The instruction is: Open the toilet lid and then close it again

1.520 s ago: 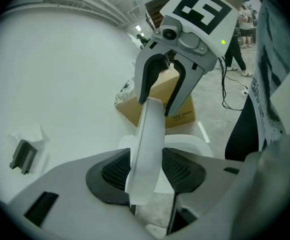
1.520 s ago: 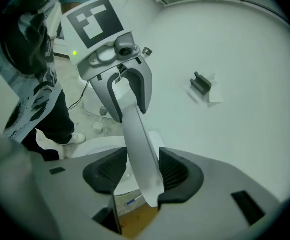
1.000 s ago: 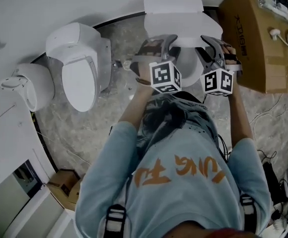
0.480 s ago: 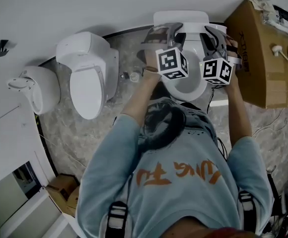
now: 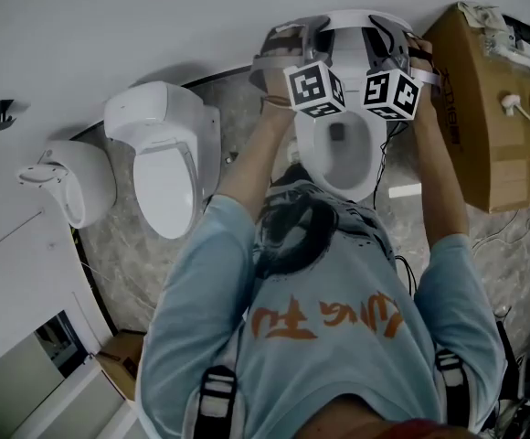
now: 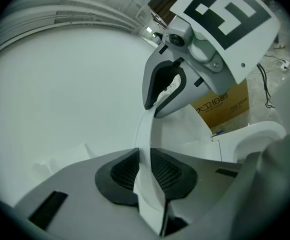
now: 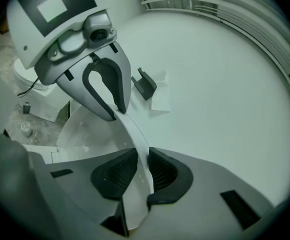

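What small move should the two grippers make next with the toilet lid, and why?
Probably ease the lid back until it rests upright: the left gripper and right gripper, jaws just closed further, pinch its rim, and the bowl is already uncovered.

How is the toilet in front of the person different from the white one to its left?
The person's toilet has its lid raised; the left toilet is closed. The person's toilet shows its open bowl; the left toilet's bowl is covered. Both are white and stand on the same mottled floor.
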A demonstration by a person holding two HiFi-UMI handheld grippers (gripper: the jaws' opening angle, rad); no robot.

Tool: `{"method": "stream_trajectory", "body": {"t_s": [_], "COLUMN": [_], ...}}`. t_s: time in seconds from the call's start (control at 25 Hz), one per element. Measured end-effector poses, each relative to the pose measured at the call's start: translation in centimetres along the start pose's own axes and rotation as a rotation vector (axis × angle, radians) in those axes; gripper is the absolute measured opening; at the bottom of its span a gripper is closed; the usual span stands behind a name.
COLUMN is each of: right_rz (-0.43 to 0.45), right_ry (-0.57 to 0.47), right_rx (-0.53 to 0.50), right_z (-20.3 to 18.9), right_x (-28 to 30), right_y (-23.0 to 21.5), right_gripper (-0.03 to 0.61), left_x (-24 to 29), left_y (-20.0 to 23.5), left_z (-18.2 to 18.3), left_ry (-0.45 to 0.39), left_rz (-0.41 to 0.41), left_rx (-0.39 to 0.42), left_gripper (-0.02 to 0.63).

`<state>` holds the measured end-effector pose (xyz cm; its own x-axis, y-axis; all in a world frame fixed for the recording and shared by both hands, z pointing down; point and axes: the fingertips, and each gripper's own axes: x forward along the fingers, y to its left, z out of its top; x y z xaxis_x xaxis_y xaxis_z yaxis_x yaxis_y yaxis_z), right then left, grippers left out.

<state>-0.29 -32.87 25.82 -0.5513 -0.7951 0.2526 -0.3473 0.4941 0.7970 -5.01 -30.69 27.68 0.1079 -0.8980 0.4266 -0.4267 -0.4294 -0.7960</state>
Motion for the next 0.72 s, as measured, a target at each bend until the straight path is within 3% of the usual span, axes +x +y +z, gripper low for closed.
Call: {"method": "stream_trajectory", "body": {"t_s": [0.72], "right_rz": [0.007], "right_ry": [0.089], "right_rx": [0.098], "right_z": [-0.7], "right_x": [11.5], "right_y": [-4.1], "right_gripper": [0.076], "left_x": [9.4], "left_y": [6.5], "left_z": [-2.9], "left_ry": [-0.037], "left_rz": [-0.034], "left_rx": [-0.111], "left_gripper": [0.075]}}
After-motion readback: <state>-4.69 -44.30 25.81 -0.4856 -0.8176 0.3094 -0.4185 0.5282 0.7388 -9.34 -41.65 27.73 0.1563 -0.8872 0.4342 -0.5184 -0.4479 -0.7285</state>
